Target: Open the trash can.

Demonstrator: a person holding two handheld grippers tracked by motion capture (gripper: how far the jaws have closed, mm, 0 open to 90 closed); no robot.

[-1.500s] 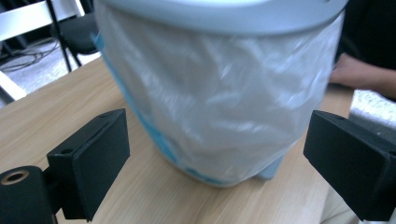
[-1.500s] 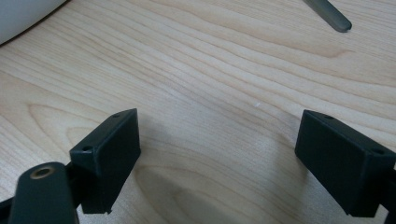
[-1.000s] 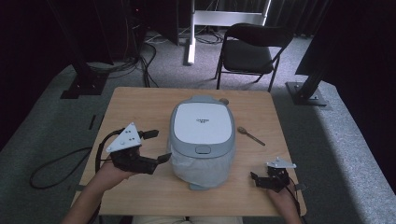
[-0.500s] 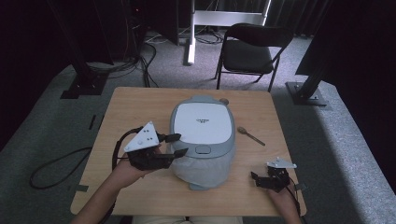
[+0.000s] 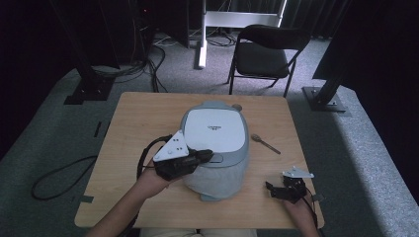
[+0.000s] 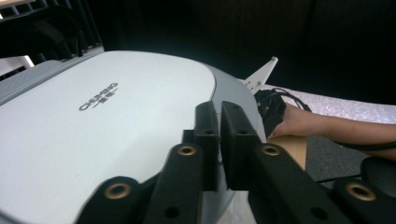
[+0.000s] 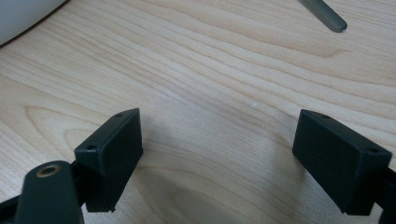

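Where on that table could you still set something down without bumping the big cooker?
The widest bare wood lies left of the rice cooker, out to the table edge. A strip also runs behind it along the far edge. On the right a spoon lies, and the open right claw rests at the near corner. The front middle is crowded: the shut left claw sits over the lid.

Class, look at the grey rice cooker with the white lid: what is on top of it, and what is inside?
On the grey rice cooker with the white lid, the shut left claw sits over the front edge. The closed lid hides whatever is inside.
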